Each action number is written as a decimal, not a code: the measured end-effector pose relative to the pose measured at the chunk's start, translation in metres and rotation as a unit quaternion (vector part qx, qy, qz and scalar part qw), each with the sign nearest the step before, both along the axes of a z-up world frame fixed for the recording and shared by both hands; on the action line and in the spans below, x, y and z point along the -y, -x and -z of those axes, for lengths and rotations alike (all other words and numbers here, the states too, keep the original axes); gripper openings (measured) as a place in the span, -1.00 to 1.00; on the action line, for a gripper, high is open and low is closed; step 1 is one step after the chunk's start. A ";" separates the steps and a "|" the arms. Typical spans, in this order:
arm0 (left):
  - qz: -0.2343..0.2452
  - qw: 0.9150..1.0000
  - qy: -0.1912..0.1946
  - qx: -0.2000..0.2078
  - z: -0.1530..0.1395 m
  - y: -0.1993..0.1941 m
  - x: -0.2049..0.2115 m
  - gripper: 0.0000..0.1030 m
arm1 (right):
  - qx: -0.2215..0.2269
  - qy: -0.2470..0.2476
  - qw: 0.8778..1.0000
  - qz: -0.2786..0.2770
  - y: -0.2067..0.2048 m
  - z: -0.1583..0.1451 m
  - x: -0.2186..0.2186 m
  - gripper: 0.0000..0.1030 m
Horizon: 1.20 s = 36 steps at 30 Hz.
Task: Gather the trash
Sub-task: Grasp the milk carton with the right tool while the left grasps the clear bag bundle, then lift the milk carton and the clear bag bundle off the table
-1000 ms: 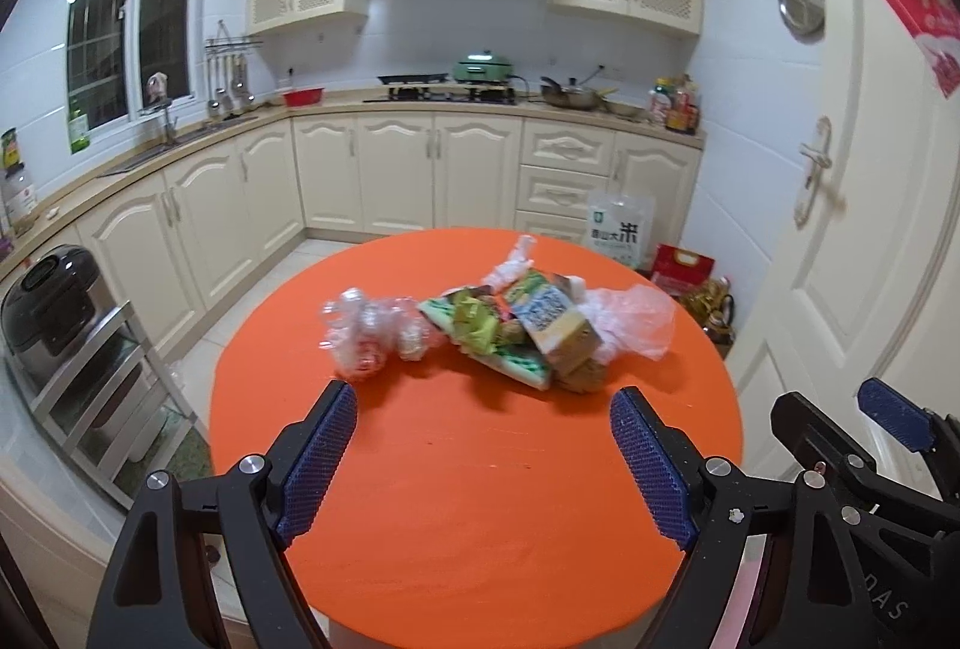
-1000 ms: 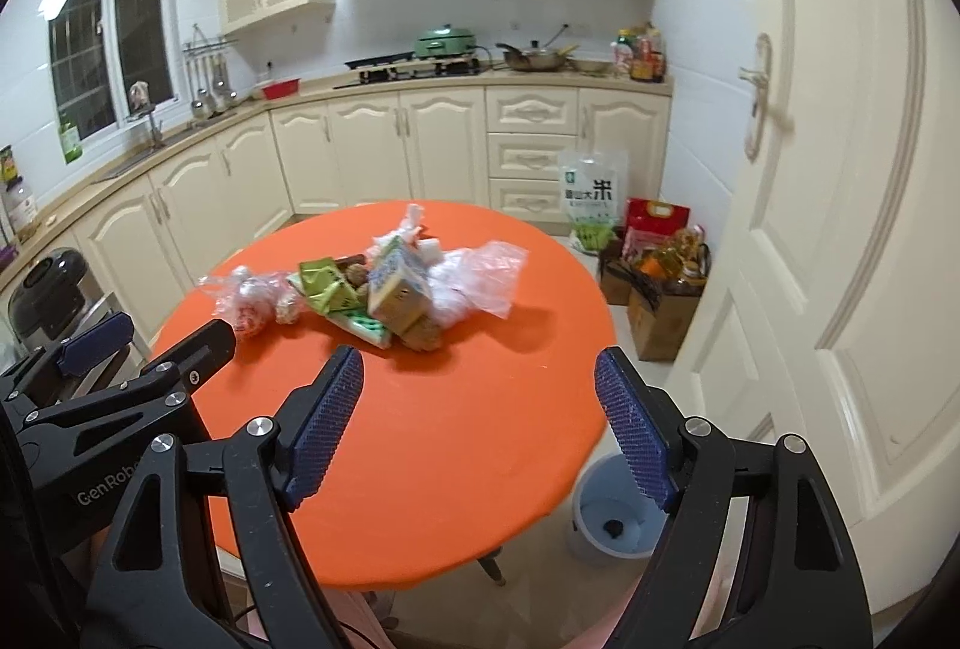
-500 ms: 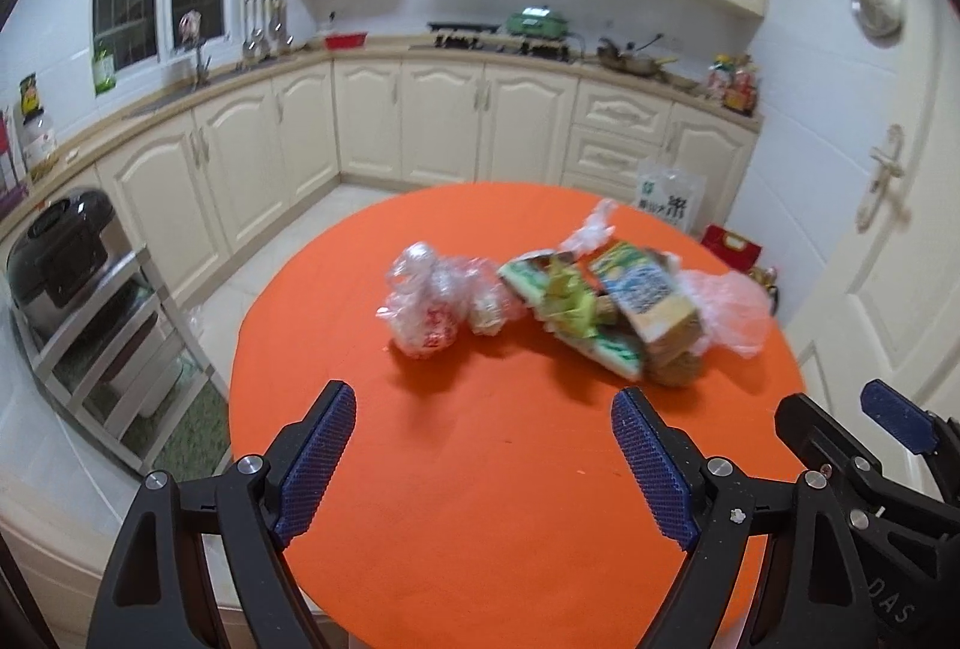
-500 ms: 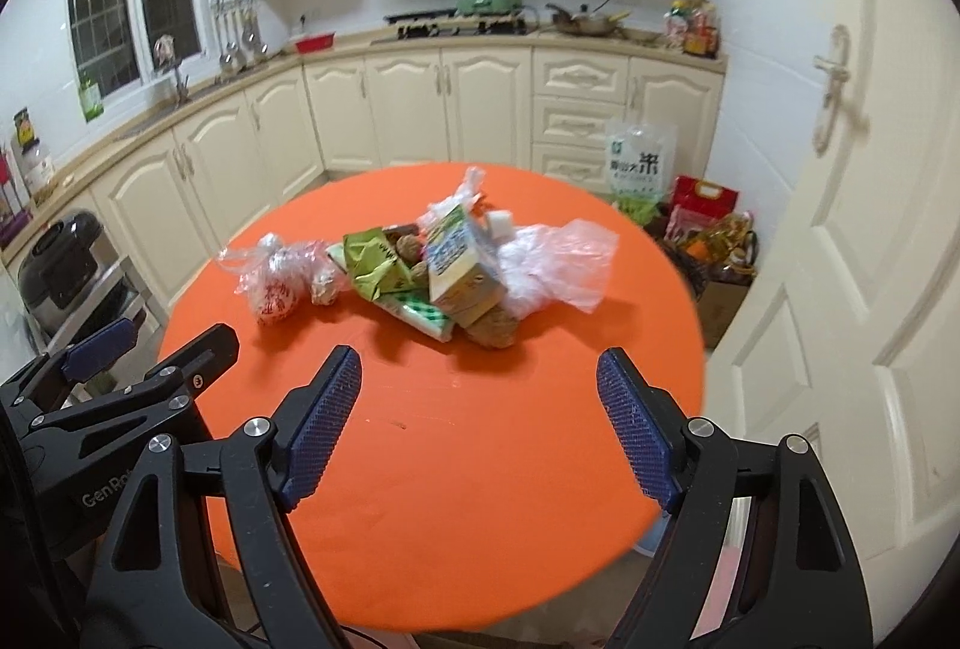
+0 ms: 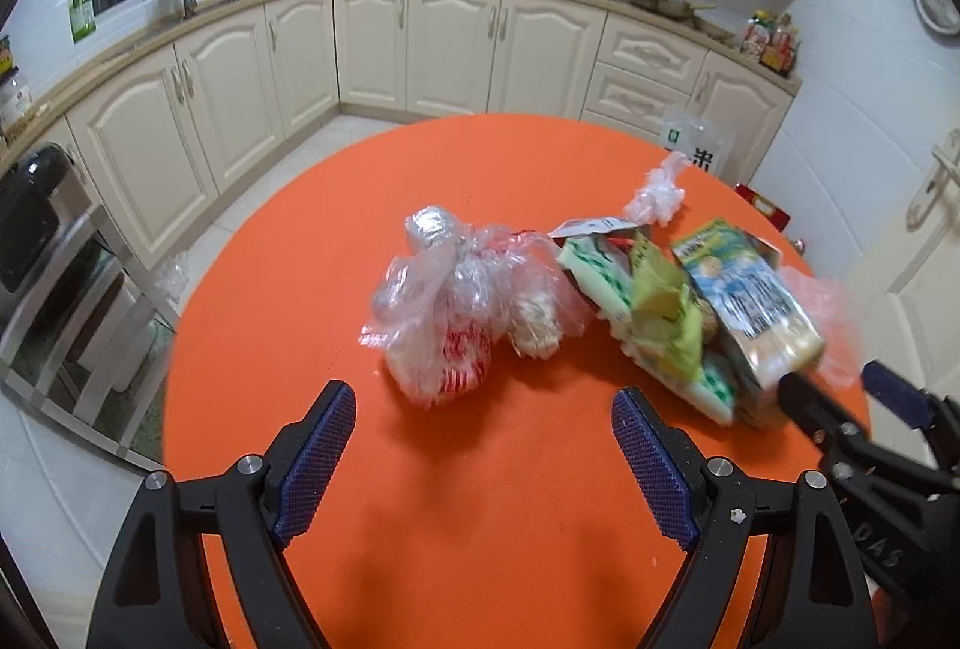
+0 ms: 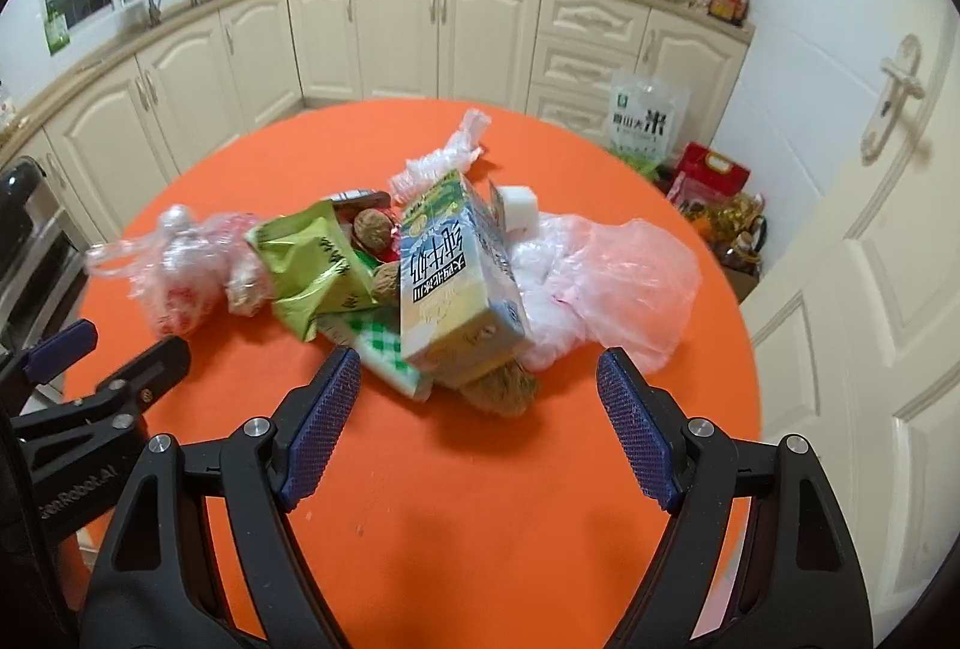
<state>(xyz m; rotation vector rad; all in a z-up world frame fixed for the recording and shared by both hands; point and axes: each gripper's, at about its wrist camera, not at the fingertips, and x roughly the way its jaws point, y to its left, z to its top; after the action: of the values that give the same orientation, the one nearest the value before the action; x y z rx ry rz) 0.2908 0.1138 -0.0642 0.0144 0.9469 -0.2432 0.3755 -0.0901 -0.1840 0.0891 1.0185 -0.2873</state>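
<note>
Nothing collected yet; all trash on the table (image 5: 480,529).

Left gripper (image 5: 483,448) and right gripper (image 6: 477,421) wide apart, empty, near tied bag (image 5: 447,313) and milk carton (image 6: 456,277).

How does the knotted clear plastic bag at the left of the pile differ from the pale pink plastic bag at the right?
The knotted clear plastic bag is bunched round red-and-white contents; the pale pink plastic bag lies loose, apparently empty. The clear one sits apart from the milk carton; the pink one lies against it. Both rest on the orange table.

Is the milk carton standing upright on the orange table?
No, the milk carton lies tilted on the trash pile, leaning over other wrappers.
</note>
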 end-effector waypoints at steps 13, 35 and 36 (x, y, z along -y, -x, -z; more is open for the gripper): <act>-0.004 0.999 0.029 -0.036 0.028 -0.130 0.015 0.78 | -0.026 -0.005 0.999 -0.038 -0.041 0.040 0.018 0.42; -0.031 0.999 -0.009 -0.029 0.060 -0.275 0.024 0.40 | 0.004 -0.029 0.997 -0.078 -0.043 0.040 0.026 0.11; -0.030 0.999 -0.008 -0.028 0.061 -0.280 0.025 0.39 | 0.006 -0.030 0.997 -0.076 -0.042 0.039 0.026 0.11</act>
<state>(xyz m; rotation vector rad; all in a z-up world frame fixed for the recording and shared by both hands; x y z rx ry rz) 0.5704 0.0884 -0.1256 -0.0068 1.0040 -0.1808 0.4176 -0.1166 -0.2226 0.0669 1.0156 -0.1165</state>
